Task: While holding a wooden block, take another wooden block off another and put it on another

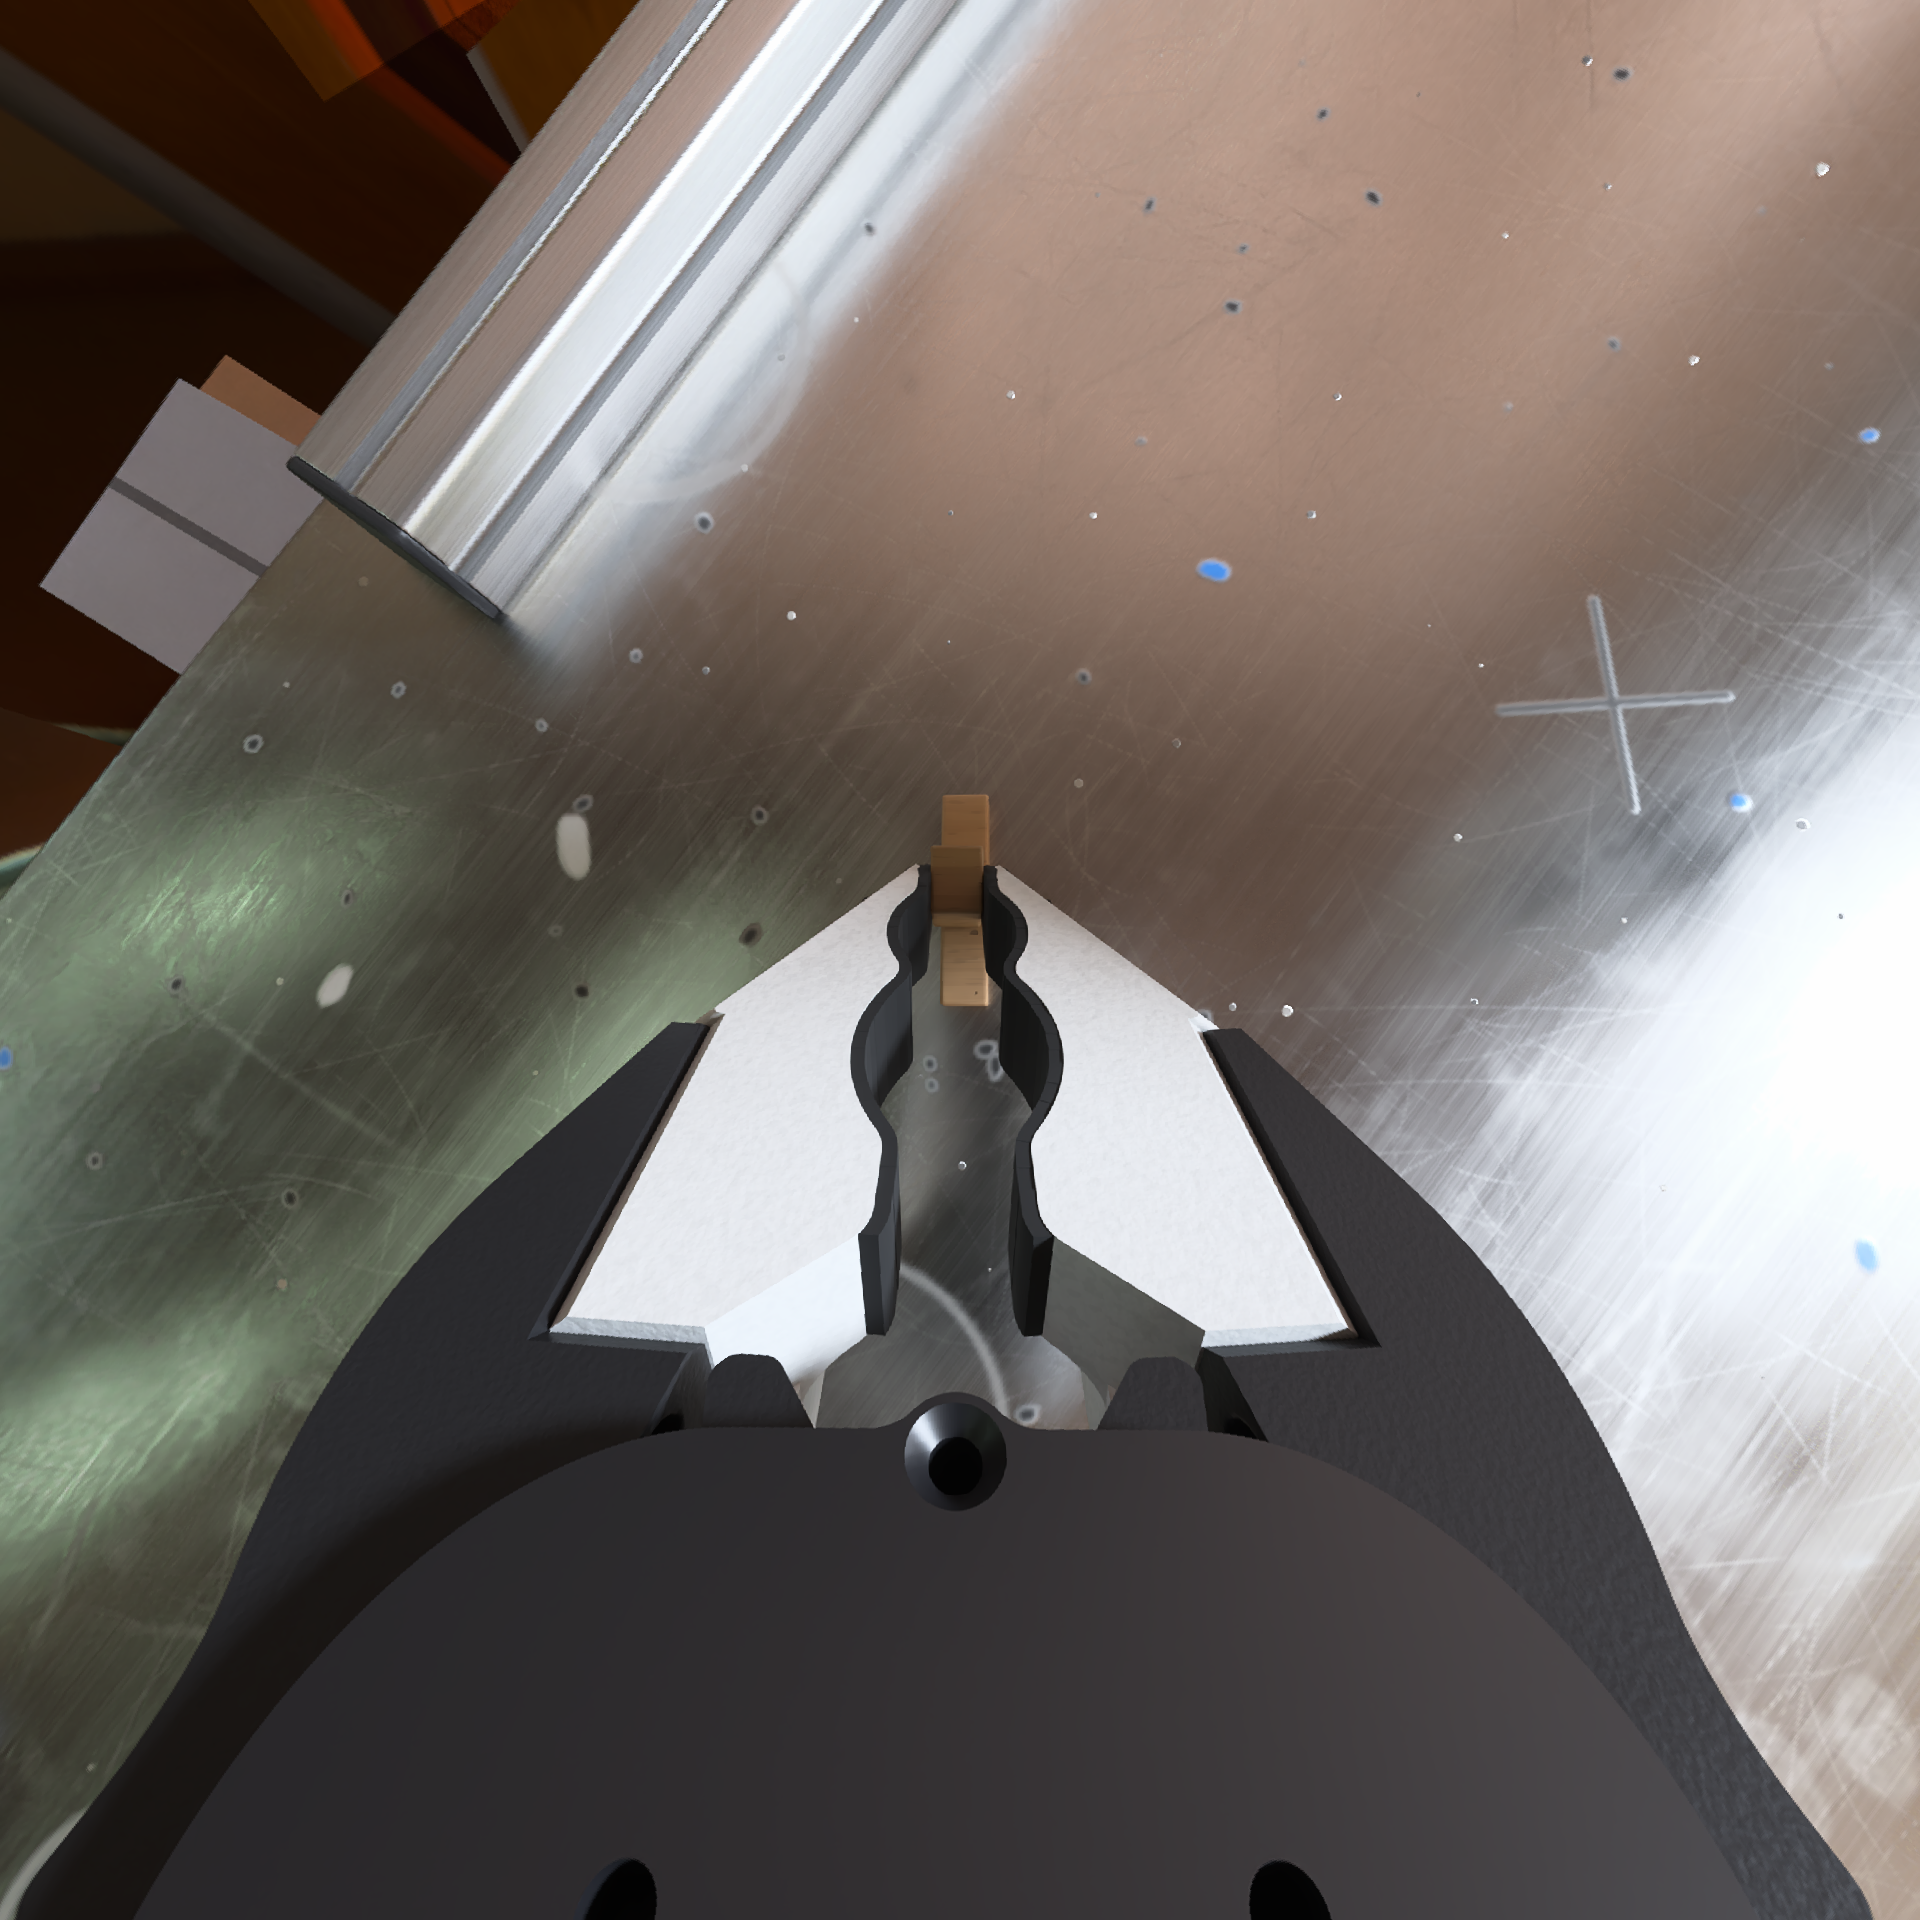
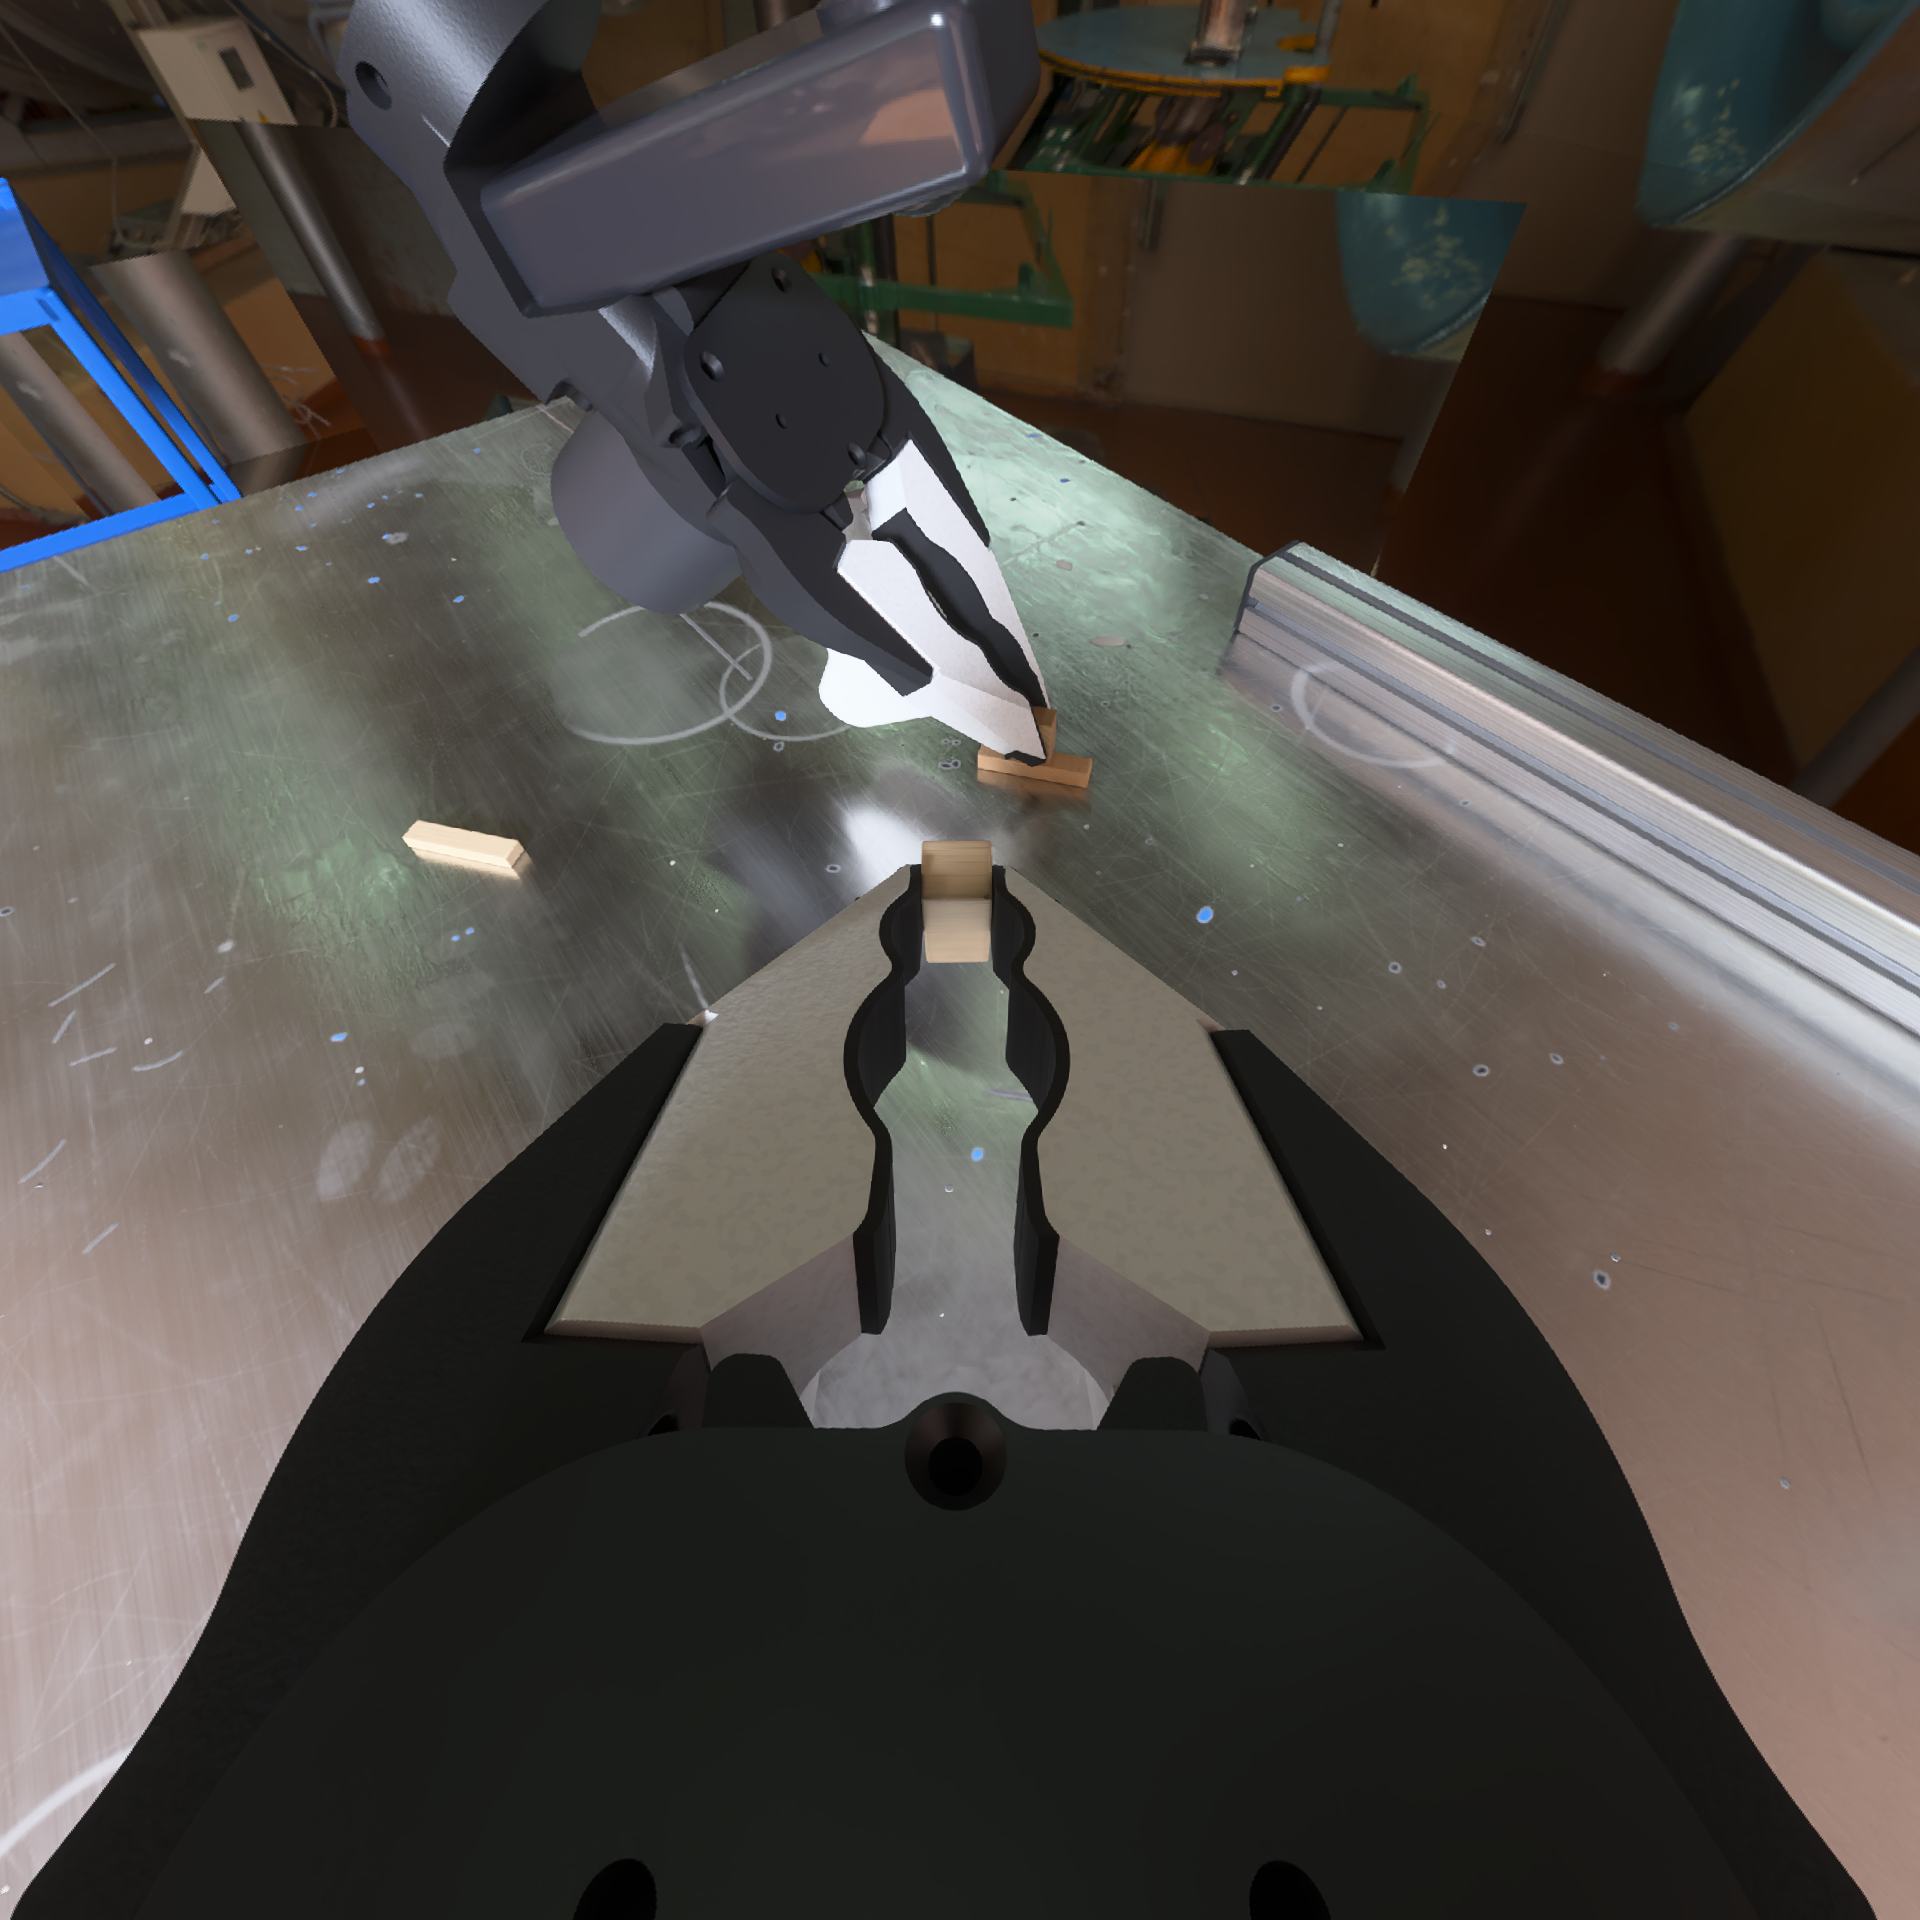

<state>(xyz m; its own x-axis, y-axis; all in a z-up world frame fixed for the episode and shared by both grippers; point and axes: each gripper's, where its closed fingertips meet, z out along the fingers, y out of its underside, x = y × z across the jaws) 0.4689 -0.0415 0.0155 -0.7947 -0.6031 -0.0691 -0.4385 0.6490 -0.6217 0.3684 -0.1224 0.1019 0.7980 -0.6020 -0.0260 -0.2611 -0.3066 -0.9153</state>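
Gripping one wooden block (image 2: 954, 902), right gripper (image 2: 956, 883) jaws clamped. Left gripper (image 2: 1039, 732) jaws clamp the top block (image 1: 960, 878) on the lower block (image 2: 1060, 771). Only the right wrist view shows the loose block (image 2: 464, 847) left of the jaws on the worktop (image 2: 312, 1039).

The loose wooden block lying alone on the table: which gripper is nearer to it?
Hard to call. The lone block lies apart from both the left gripper and the right gripper.
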